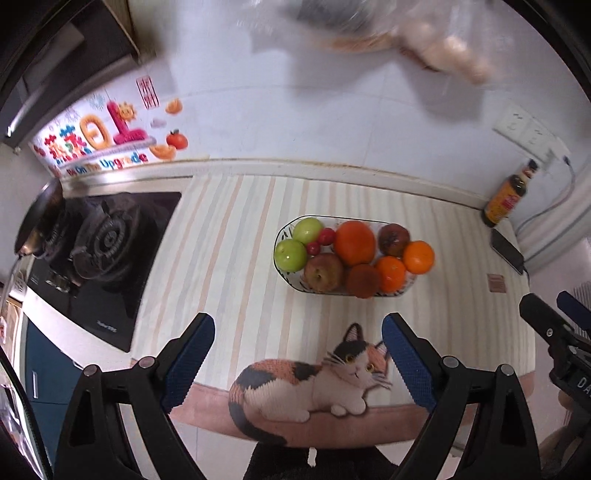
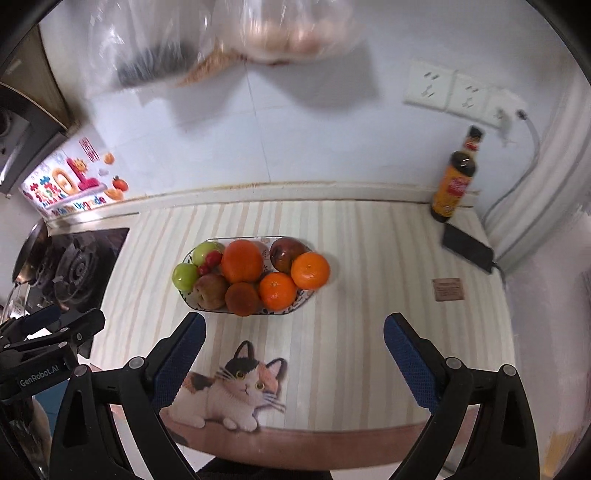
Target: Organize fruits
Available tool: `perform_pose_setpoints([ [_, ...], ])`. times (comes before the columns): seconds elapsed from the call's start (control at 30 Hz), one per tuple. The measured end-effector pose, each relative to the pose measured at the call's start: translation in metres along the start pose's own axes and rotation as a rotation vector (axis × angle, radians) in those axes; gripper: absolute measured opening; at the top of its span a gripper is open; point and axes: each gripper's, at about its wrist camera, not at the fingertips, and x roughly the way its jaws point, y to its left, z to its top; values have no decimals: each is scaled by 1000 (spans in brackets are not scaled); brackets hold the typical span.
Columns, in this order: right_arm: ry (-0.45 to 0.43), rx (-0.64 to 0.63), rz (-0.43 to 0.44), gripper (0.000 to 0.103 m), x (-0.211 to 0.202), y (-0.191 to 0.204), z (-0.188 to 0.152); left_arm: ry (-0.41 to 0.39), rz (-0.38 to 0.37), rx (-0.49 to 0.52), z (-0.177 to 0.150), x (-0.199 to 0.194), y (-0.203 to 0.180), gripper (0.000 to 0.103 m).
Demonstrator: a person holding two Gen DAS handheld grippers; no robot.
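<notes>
Striped mat (image 1: 236, 236) is being viewed from above by both grippers, fruit plate (image 2: 192, 301) sitting at frame centre.
Left gripper (image 1: 298, 360) is being held wide open with nothing between its blue pads; right gripper (image 2: 294, 356) is being held equally wide, also empty. Plate is being seen mid-frame in both views, loaded with two green apples (image 1: 290, 254), a large orange (image 1: 355, 242), two smaller oranges (image 2: 310, 270), reddish apples and small red fruits. Cat print (image 1: 306, 384) is lying between the jaws, bottom centre. Gas hob (image 1: 99, 243) is showing at left, sauce bottle (image 2: 456, 181) at upper right. Hanging plastic bag (image 2: 280, 33) at top is blurred.
</notes>
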Motion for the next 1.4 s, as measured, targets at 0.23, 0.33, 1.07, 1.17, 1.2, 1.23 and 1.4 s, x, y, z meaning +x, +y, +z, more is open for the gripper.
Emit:
perform_pose_setpoints([
  [0.23,-102,1,-14,101,-86,-3,-29,-53,-28,11,-25,-55,-6,93],
  [0.33,-125,-8,-20,101,-109,0,-39,-72,-23,15,-35,-71,-7,93],
  [1.07,-102,-27,36,101,-140,-1,-56,-90,-26,8,-50,-105,-9,93],
  [1.17,-120,-20,23,102,-133,-6,-50,-101,-30,0,-46,-98,-11,93],
  [1.2,-125,-22,24,102,-131,-6,-49,-102,-29,-1,-45,-95,-11,96],
  [1.23,-128,-25,23,102,-127,-6,-47,-99,-16,-1,-44,-92,-11,98],
  [1.4,-96,-35,11,102,-105,-5,-41,-64,15,-6,-39,-75,-11,99],
])
